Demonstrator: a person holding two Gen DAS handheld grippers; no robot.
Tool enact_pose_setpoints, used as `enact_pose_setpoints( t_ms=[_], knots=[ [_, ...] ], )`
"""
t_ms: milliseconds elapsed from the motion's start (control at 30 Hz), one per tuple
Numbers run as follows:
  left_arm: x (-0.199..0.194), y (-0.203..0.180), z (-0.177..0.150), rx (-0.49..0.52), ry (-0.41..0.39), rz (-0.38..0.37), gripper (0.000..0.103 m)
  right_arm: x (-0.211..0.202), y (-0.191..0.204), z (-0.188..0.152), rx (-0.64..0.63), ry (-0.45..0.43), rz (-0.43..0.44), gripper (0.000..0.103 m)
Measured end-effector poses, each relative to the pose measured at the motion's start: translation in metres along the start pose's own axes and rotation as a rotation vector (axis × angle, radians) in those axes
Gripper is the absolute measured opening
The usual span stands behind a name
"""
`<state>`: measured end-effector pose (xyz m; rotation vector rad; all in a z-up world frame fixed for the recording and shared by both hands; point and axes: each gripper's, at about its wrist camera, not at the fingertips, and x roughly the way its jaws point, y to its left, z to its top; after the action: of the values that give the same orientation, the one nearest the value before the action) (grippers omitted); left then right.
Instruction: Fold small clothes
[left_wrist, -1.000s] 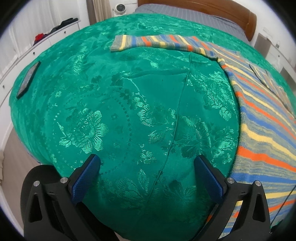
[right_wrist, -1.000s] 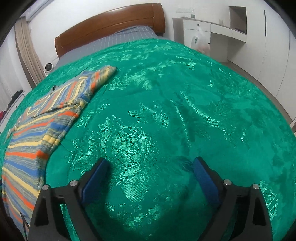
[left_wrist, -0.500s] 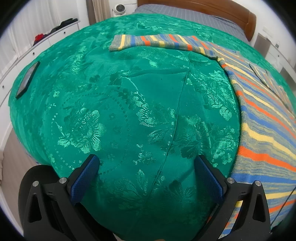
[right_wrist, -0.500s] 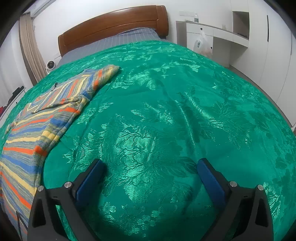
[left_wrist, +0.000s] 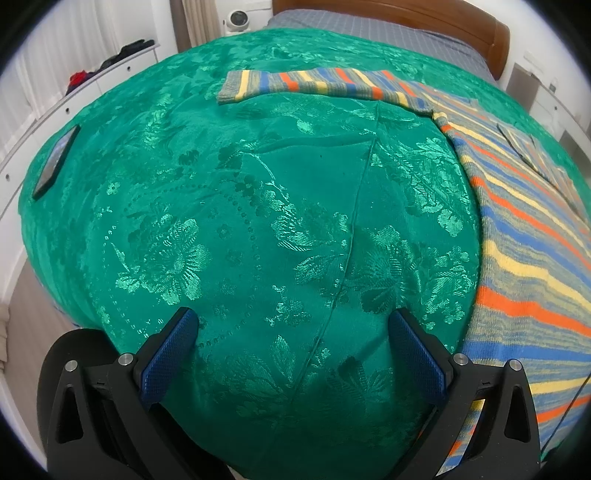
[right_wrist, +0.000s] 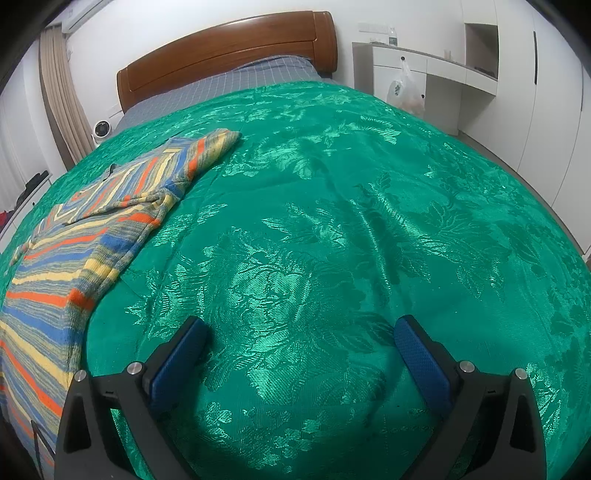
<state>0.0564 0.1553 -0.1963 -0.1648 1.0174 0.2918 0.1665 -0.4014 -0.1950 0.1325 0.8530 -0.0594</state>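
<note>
A striped knit sweater (left_wrist: 532, 236) in blue, yellow, orange and grey lies flat on the green bedspread (left_wrist: 258, 221). In the left wrist view it fills the right side, with one sleeve (left_wrist: 314, 83) stretched out to the left at the far end. In the right wrist view the sweater (right_wrist: 74, 251) lies at the left, its other sleeve (right_wrist: 192, 158) folded in over the body. My left gripper (left_wrist: 293, 325) is open and empty over bare bedspread, left of the sweater. My right gripper (right_wrist: 301, 332) is open and empty, right of the sweater.
A dark phone (left_wrist: 55, 162) lies near the bed's left edge. A wooden headboard (right_wrist: 225, 48) stands at the far end. A white desk with a plastic bag (right_wrist: 404, 88) stands at the right of the bed. A small white fan (left_wrist: 238, 18) sits beyond the bed.
The right gripper has tilted up and drawn back slightly, so more of the room shows. The left gripper has hardly moved. The sweater has not moved.
</note>
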Motion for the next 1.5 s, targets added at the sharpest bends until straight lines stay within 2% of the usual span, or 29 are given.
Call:
enact_pose_setpoints(
  t_ms=[933,1033,1167,1300,1367,1500],
  knots=[
    [-0.002,0.003,0.001,-0.010,0.017,-0.020,0.103,0.000,0.000,0.000,0.000,-0.002,-0.001,0.102],
    [-0.007,0.007,0.002,-0.024,0.016,-0.065,0.103,0.000,0.000,-0.001,0.000,-0.003,-0.001,0.102],
    [-0.019,0.011,0.003,-0.047,-0.026,-0.137,0.103,0.000,0.001,0.000,-0.002,-0.007,-0.001,0.102],
    [-0.031,0.019,0.012,-0.080,-0.035,-0.256,0.102,0.000,0.001,0.000,-0.002,-0.006,-0.001,0.102],
    [-0.033,0.029,0.026,-0.101,-0.031,-0.316,0.102,0.000,0.001,0.000,-0.001,-0.007,-0.001,0.102],
    [-0.031,0.055,0.079,-0.151,-0.042,-0.354,0.102,0.000,0.001,-0.001,-0.003,-0.009,0.000,0.102]
  ],
)
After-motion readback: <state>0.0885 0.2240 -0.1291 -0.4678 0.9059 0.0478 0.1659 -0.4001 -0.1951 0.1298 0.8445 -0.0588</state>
